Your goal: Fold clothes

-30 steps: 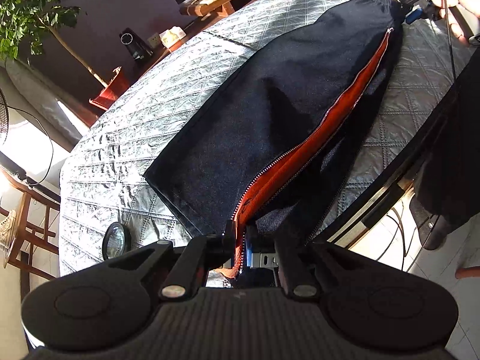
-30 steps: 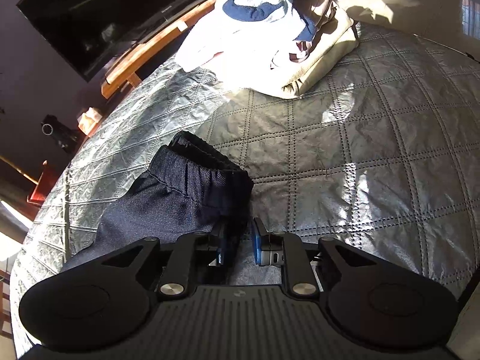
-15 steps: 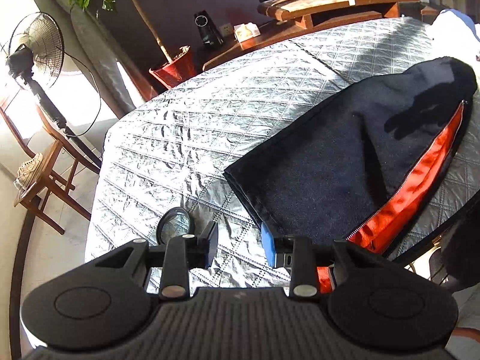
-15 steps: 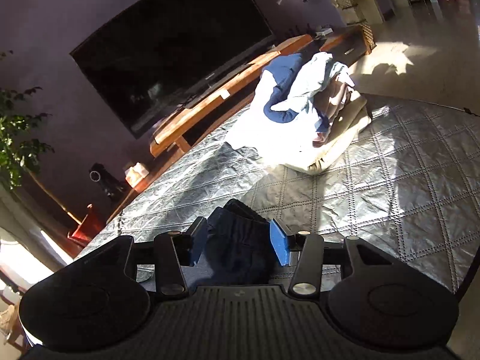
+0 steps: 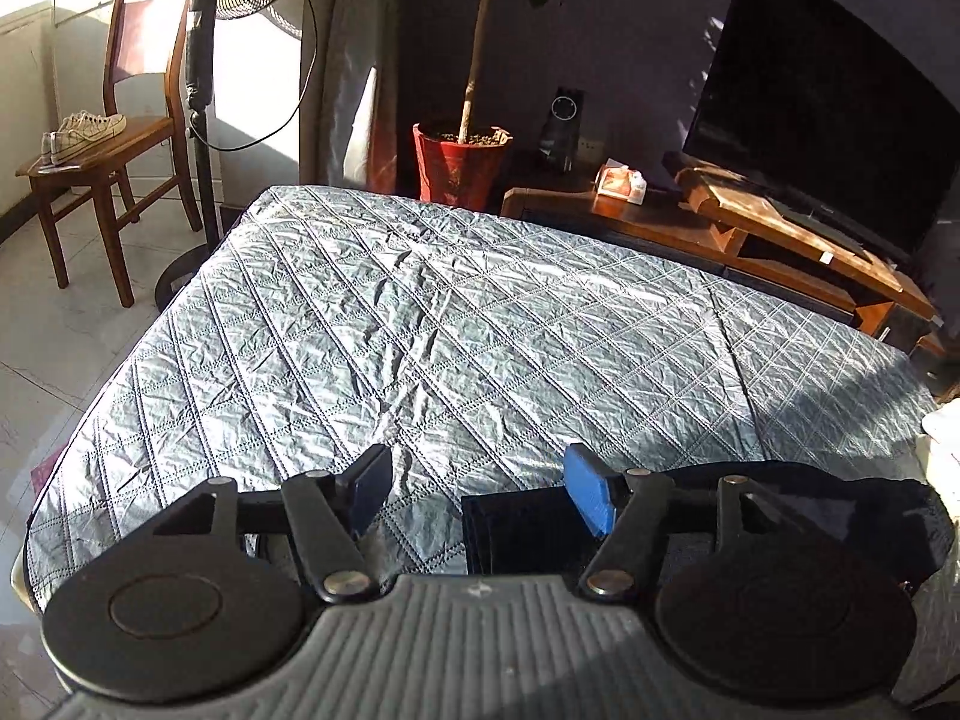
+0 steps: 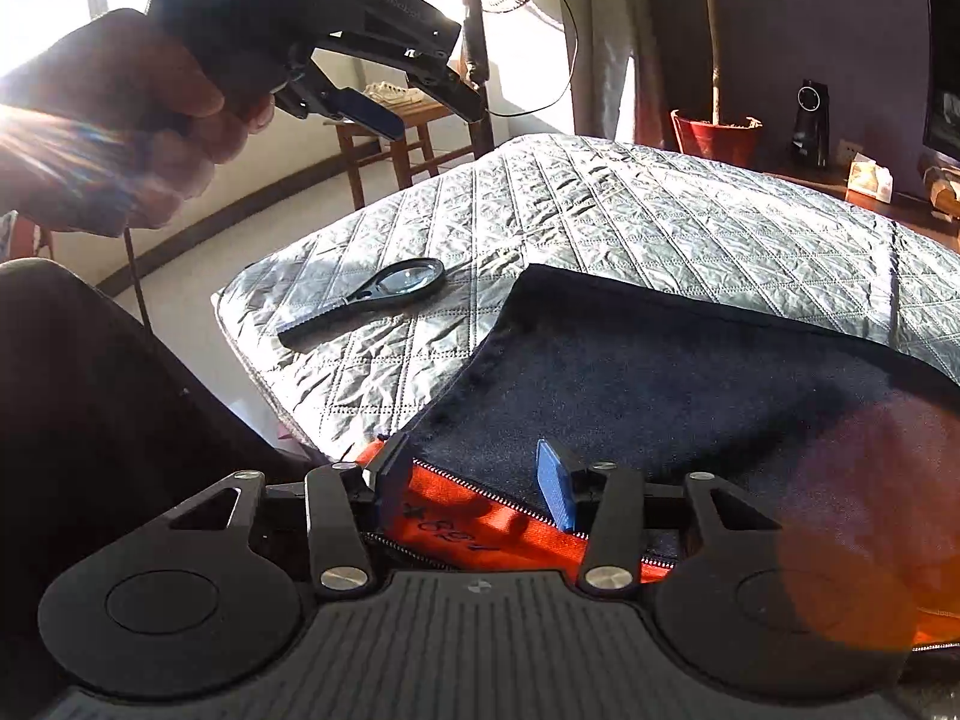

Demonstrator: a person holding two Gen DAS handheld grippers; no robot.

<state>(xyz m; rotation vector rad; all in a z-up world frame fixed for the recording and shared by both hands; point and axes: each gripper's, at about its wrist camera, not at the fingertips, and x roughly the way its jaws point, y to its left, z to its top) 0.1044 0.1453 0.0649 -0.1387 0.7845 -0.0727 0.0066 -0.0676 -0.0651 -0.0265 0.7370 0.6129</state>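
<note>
A dark navy jacket (image 6: 690, 372) with an orange lining (image 6: 480, 522) and a zipper lies flat on the quilted grey table cover (image 6: 660, 216). My right gripper (image 6: 474, 486) is open and empty, low over the jacket's near edge by the orange lining. My left gripper (image 5: 477, 495) is open and empty, raised above the table. In the left wrist view only a dark corner of the jacket (image 5: 510, 534) shows, under its right finger. The left gripper also shows in the right wrist view (image 6: 384, 102), held high at the upper left in a hand.
A magnifying glass (image 6: 384, 288) lies on the cover left of the jacket. Beyond the table stand a wooden chair (image 5: 114, 138) with shoes, a standing fan (image 5: 198, 90), a potted plant (image 5: 462, 162), a wooden TV stand (image 5: 780, 228) and a TV (image 5: 840, 90).
Both grippers let go of the jacket and opened. The left gripper rose and turned toward the far side of the table. The right gripper swung round to the jacket's lined edge.
</note>
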